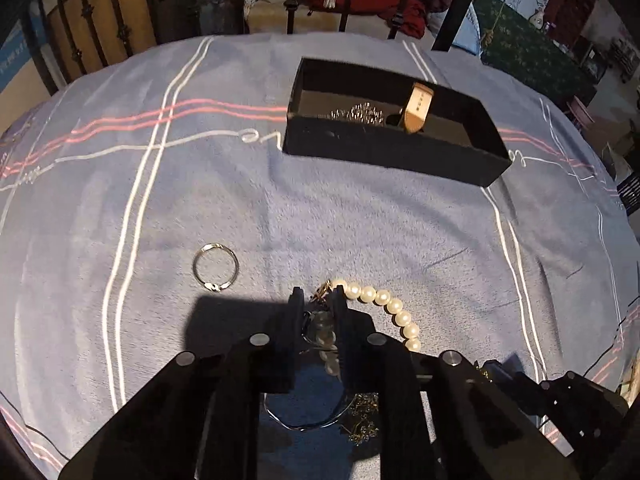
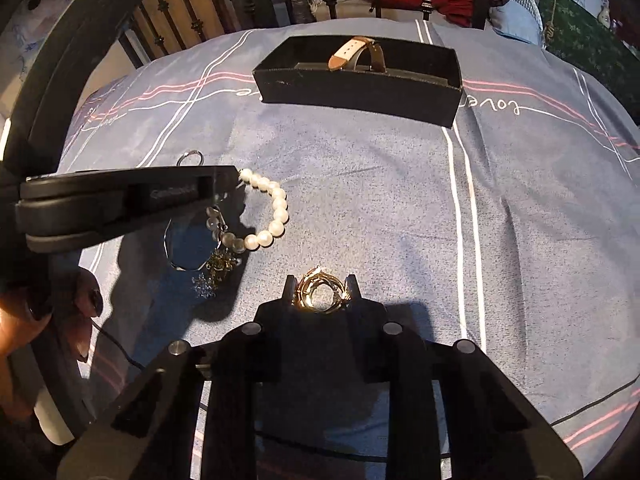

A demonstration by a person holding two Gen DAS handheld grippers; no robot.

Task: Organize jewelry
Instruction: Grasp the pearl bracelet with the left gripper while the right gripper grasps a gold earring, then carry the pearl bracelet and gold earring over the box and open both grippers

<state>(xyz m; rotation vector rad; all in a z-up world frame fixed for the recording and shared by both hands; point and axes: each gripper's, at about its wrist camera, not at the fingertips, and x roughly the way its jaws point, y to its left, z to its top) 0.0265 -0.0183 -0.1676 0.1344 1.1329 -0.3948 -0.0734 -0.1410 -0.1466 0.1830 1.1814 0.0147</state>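
Across the bed, a blue blanket [image 2: 360, 184] with white and pink stripes carries an open black box [image 1: 394, 148] holding a watch [image 2: 357, 54] and something glittery, too dim to identify. Nearer, the left gripper [image 1: 317, 295] pinches a pearl bracelet [image 1: 394, 308], partly hidden between its fingers. The right gripper [image 2: 320, 284] clamps a gold bangle [image 2: 319, 292]. A silver ring [image 1: 215, 266] lies apart.

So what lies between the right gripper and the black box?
Only bare blue bedspread between the right gripper, which brackets a gold ring, and the black box, per the right wrist view.
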